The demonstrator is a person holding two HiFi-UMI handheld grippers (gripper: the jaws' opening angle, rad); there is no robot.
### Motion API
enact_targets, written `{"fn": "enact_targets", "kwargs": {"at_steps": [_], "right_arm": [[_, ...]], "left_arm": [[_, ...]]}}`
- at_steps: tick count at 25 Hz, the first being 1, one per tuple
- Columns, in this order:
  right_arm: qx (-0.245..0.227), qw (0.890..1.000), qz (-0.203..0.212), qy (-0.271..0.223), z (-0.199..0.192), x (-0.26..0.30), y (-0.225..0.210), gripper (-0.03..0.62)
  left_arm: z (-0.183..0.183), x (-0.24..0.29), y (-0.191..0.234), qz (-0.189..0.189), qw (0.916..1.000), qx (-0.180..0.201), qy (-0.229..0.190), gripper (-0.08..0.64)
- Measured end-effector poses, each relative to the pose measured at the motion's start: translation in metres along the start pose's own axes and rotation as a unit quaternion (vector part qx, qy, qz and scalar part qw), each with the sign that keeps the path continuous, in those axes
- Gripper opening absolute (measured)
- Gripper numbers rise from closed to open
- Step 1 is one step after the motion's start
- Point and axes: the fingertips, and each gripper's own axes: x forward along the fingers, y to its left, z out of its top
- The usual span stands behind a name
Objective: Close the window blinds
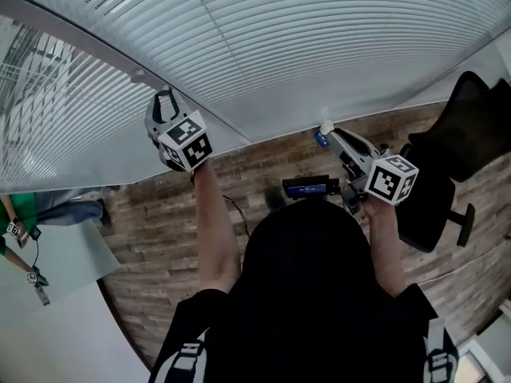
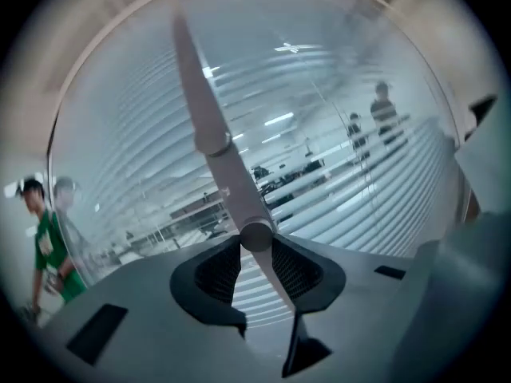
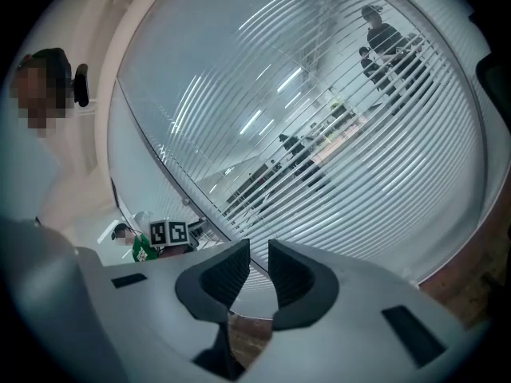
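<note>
The window blinds (image 1: 319, 38) fill the far side of the scene from left to right. Their slats sit tilted apart, so rooms and people show between them, and the closing is not yet done. Below them runs the wooden floor (image 1: 239, 238), with a black chair (image 1: 471, 126) at the right.

The left tongs (image 2: 255, 270) are raised to the blinds and pinch the tilt wand (image 2: 215, 134), which runs slantwise between their pads. The right tongs (image 3: 259, 274) hang lower at the right, slightly spread with nothing between them.

The likeliest trouble is the smooth, thin wand slipping between the pads when rolled, leaving the slats unmoved. A roll the wrong way would open them wider. Dragging downward could strain the wand's hook.
</note>
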Motion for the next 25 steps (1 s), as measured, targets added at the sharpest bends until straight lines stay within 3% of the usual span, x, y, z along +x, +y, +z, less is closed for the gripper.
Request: {"fn": "enact_targets", "kwargs": {"at_steps": [2, 4, 5, 7, 8, 10, 11, 13, 15, 17, 19, 20, 22, 24, 25], "right_arm": [[-0.001, 1.0, 0.001, 0.001, -0.001, 0.001, 0.0, 0.075], [-0.001, 1.0, 0.004, 0.002, -0.001, 0.002, 0.002, 0.075], [-0.002, 1.0, 0.006, 0.003, -0.001, 0.002, 0.003, 0.075], [-0.002, 1.0, 0.008, 0.004, -0.001, 0.002, 0.005, 0.075], [-0.003, 1.0, 0.008, 0.004, -0.001, 0.003, 0.006, 0.075], [-0.004, 1.0, 0.01, 0.004, -0.002, 0.003, 0.006, 0.075], [-0.004, 1.0, 0.01, 0.004, -0.002, 0.003, 0.006, 0.075], [-0.004, 1.0, 0.009, 0.004, -0.002, 0.002, 0.005, 0.075], [-0.003, 1.0, 0.008, 0.003, -0.003, 0.002, 0.005, 0.075], [-0.003, 1.0, 0.007, 0.003, -0.003, 0.003, 0.005, 0.075], [-0.004, 1.0, 0.007, 0.004, -0.003, 0.003, 0.005, 0.075], [-0.004, 1.0, 0.007, 0.004, -0.002, 0.003, 0.005, 0.075], [-0.005, 1.0, 0.007, 0.004, -0.002, 0.003, 0.005, 0.075], [-0.005, 1.0, 0.008, 0.004, -0.003, 0.003, 0.006, 0.075], [-0.004, 1.0, 0.009, 0.005, -0.003, 0.003, 0.006, 0.075]], "left_arm": [[-0.001, 0.001, -0.001, 0.026, 0.996, 0.085, 0.009, 0.133], [-0.001, 0.0, -0.001, 0.021, 0.996, 0.087, 0.006, 0.132], [0.0, 0.0, -0.002, 0.008, 0.9982, 0.06, 0.001, 0.133], [0.003, -0.003, -0.006, -0.034, 0.9984, -0.042, -0.013, 0.133], [0.004, -0.006, -0.007, -0.059, 0.992, -0.11, -0.02, 0.137], [0.005, -0.011, -0.003, -0.093, 0.9664, -0.237, -0.034, 0.137], [0.006, -0.012, 0.0, -0.102, 0.9541, -0.279, -0.041, 0.138], [0.01, -0.012, 0.005, -0.107, 0.9413, -0.316, -0.054, 0.137], [0.013, -0.009, 0.007, -0.104, 0.9405, -0.318, -0.057, 0.137], [0.013, -0.007, 0.007, -0.099, 0.9471, -0.301, -0.053, 0.137], [0.012, -0.006, 0.005, -0.088, 0.9625, -0.252, -0.046, 0.135], [0.012, -0.005, 0.004, -0.076, 0.9745, -0.207, -0.04, 0.135], [0.01, -0.004, 0.0, -0.036, 0.9964, -0.072, -0.026, 0.135], [0.01, -0.003, -0.004, 0.003, 0.9982, 0.057, -0.015, 0.135], [0.011, -0.003, -0.005, 0.012, 0.9959, 0.089, -0.013, 0.135]]}}
